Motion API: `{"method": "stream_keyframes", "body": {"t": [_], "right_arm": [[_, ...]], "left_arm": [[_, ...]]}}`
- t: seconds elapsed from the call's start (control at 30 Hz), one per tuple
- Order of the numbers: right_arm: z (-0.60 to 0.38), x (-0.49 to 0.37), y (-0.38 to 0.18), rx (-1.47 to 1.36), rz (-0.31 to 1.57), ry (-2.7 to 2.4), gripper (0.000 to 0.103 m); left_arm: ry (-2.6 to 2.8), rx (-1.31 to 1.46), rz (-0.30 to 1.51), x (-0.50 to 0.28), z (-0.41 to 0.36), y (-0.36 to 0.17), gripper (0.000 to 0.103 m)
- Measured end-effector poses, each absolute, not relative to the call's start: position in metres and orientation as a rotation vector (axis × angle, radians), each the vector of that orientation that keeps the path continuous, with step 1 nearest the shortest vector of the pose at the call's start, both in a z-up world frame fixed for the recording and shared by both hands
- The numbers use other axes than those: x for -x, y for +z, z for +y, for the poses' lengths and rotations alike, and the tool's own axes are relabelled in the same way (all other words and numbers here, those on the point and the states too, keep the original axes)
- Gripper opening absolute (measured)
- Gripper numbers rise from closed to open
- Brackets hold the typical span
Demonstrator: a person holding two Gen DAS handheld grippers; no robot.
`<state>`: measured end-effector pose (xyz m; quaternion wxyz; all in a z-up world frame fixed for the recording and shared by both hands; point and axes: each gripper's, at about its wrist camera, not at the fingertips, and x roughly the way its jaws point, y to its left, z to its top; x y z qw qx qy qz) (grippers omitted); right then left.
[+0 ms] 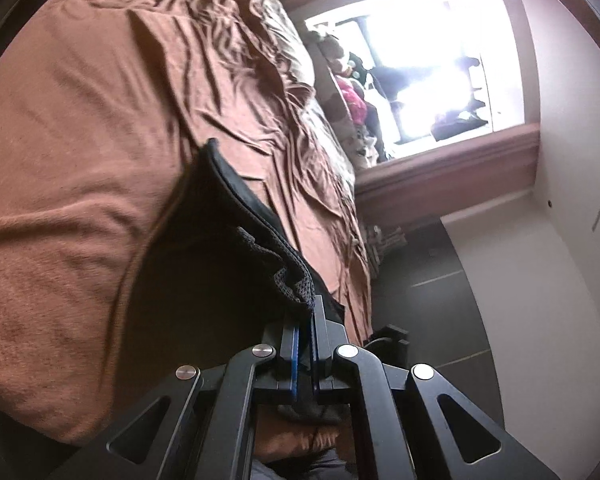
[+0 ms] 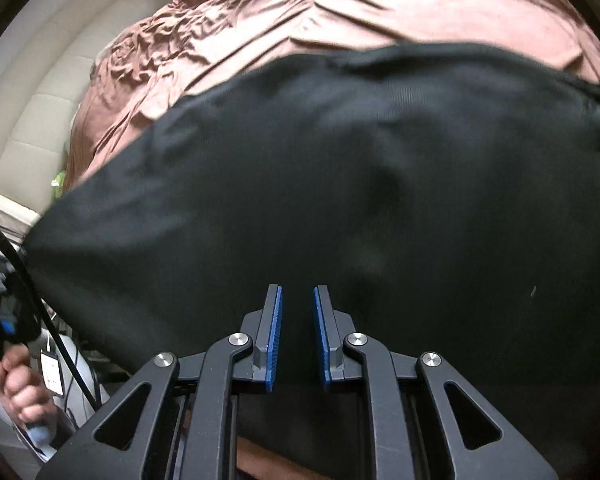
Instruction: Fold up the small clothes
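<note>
The left gripper [image 1: 306,316] fingers are clamped on the black garment [image 1: 204,248] hem. The right gripper [image 2: 298,296] fingers stand slightly parted, empty, above the garment; bare bed [image 2: 340,8] lies at 12 o'clock.

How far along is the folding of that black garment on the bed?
Early. Done: the left claw is shut on an edge of the black garment. In hand: that edge is raised above the brown bedsheet, while the right claw hovers over the spread cloth, its pads apart and gripping nothing. Left: no finished fold shows, so the lifted edge has yet to be laid over.
</note>
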<state>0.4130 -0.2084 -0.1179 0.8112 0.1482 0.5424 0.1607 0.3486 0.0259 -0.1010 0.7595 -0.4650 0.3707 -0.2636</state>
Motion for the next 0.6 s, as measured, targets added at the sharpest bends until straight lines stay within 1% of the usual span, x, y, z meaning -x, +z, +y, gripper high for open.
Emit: {"method": "stream_keyframes", "body": {"t": [0.13, 0.27, 0.57, 0.6], "right_arm": [[-0.214, -0.403, -0.124, -0.416, 1.175, 0.395, 0.013], [-0.225, -0.396, -0.122, -0.449, 1.17, 0.401, 0.013], [-0.281, -0.359, -0.079, -0.518, 1.036, 0.331, 0.013], [-0.287, -0.355, -0.075, -0.521, 1.02, 0.323, 0.015]], "left_arm": [[-0.601, 0.974, 0.799, -0.356, 0.017, -0.086, 0.004], [-0.624, 0.943, 0.798, -0.364, 0.007, -0.074, 0.004], [-0.713, 0.864, 0.803, -0.38, -0.033, -0.042, 0.004], [-0.728, 0.848, 0.807, -0.383, -0.041, -0.038, 0.004]]}}
